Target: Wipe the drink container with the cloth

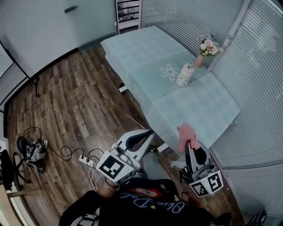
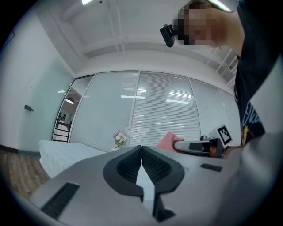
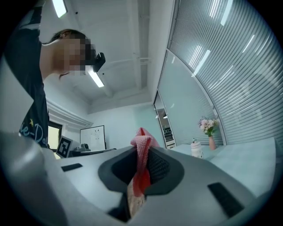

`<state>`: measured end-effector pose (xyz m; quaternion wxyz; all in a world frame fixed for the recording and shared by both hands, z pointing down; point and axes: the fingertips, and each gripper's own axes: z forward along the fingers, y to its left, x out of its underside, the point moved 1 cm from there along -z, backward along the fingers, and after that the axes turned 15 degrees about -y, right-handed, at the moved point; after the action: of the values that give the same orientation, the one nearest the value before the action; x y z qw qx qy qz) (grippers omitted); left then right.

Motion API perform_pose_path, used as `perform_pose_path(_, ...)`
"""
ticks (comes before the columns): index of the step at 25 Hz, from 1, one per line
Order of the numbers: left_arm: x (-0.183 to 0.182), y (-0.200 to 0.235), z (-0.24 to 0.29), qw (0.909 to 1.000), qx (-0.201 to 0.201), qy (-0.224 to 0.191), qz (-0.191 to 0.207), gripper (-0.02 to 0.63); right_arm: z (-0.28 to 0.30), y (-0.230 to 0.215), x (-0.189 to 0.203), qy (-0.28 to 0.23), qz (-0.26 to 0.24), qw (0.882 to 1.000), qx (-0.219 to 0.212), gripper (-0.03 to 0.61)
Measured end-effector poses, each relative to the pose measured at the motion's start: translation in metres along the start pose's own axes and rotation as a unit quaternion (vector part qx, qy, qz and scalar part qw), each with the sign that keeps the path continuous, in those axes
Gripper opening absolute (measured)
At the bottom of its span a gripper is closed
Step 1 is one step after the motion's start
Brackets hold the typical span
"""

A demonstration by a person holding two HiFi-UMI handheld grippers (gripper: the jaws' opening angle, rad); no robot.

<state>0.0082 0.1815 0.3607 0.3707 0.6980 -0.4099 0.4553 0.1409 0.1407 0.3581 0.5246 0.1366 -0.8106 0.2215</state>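
Observation:
The drink container [image 1: 185, 75], a white bottle with a lid, stands upright on the far part of the pale green table [image 1: 146, 48]; it is small in the right gripper view [image 3: 196, 148]. My right gripper [image 1: 189, 143] is held near my body, short of the table's near edge, shut on a pink cloth [image 1: 186, 133] that sticks out above its jaws [image 3: 140, 150]. My left gripper [image 1: 150, 133] is also held back over the floor, shut with nothing between its jaws [image 2: 141, 150]. Both grippers are well away from the bottle.
A pink vase of flowers [image 1: 207, 49] stands just behind the bottle, by the blinds [image 1: 256, 66]. Cables and a power strip [image 1: 86, 161] lie on the wooden floor to the left. A shelf unit [image 1: 128, 13] stands at the table's far end.

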Motion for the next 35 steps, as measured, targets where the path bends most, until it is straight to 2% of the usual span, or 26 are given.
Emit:
perform_pose_path(8,-0.003,0.037,0.021,0.9996,-0.012,0.0,0.024,0.005,0.043,-0.026,0.005,-0.022,0.01,1.0,-0.013,0.028)
perform_pose_path(17,-0.002,0.09,0.067,0.9983,-0.022,0.007,0.053,0.005,0.101,-0.075,0.02,-0.041,0.034,0.998,-0.02,0.028)
perform_pose_path(25,0.004,0.127,0.108,0.9976,-0.025,0.019,0.062,0.005,0.139,-0.122,0.027,-0.044,0.039,0.998,-0.014,0.028)
perform_pose_path(29,0.009,0.141,0.134,0.9974,-0.018,0.022,0.066,0.005,0.155,-0.145,0.026,-0.046,0.036,0.998,-0.013,0.028)
perform_pose_path(35,0.023,0.152,0.165,0.9976,-0.006,0.038,0.057,0.005,0.168,-0.194,0.028,-0.037,0.008,0.999,0.013,0.028)
